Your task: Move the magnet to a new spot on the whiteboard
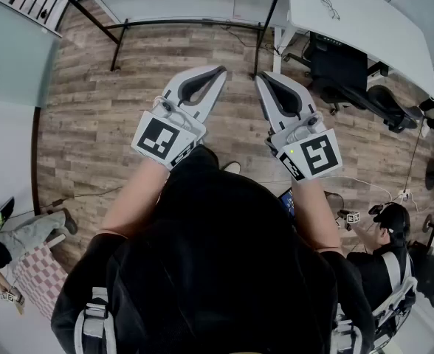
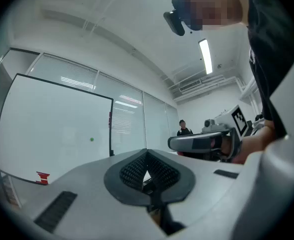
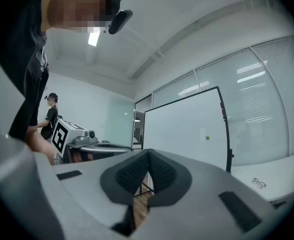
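you stand back from the whiteboard with both grippers held out level in front of your chest, side by side above the wooden floor. the left gripper has its two jaws pressed together at the tips, with only the small shaped gap between its ribbed pads, and nothing sits in that gap. the right gripper is the same: jaws closed tip to tip and empty. the magnet looks to be the small green dot stuck near the middle of the white surface, well apart from both grippers; the right gripper view shows it too, towards the board's right-hand frame. a small red object sits at the board's lower left corner, and it is too small to say what it is. the rest of the board looks bare. judging from this, you are at the very start of the task: the approach is not yet made and the magnet is untouched. the next move calls for you to walk or reach towards the board, choose one gripper, spread its jaws wide enough to take the green dot, and bring the tips to either side of it flat against the surface. then close on it, pull it free, carry it to a bare patch well away from where it sits now, press it on and let go. a small flat magnet may slip from the pads, so grip it squarely at its edges.
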Tool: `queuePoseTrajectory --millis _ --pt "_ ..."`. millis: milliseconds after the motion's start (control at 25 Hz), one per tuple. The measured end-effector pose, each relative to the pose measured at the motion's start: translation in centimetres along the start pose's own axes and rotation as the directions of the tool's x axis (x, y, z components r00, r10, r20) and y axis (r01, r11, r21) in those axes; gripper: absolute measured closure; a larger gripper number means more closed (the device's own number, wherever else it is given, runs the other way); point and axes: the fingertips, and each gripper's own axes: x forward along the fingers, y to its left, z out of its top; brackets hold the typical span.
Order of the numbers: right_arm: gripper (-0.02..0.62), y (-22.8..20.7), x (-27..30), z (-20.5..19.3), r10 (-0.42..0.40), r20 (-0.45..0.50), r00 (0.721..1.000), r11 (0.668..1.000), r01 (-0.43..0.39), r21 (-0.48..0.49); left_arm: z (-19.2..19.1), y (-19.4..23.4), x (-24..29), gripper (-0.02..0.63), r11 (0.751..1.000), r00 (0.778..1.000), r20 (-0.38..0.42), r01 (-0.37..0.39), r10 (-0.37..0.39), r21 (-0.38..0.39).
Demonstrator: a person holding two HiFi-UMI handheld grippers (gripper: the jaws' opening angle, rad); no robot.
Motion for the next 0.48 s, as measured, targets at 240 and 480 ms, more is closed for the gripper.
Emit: queuePoseTrajectory --millis 240,480 --pt "0.595 1.3 -0.1 -0.1 0.015 -0.007 1.000 1.000 -0.015 0.004 -0.1 -0.4 -1.3 0.604 1.000 1.000 -0.005 -0.011 0.011 -0.006" --pt "0.595 1.4 -0.1 0.3 0.014 -0.003 1.000 1.000 -0.014 0.008 0.3 -0.7 -1.7 0.604 1.000 1.000 0.003 -0.001 0.001 0.002"
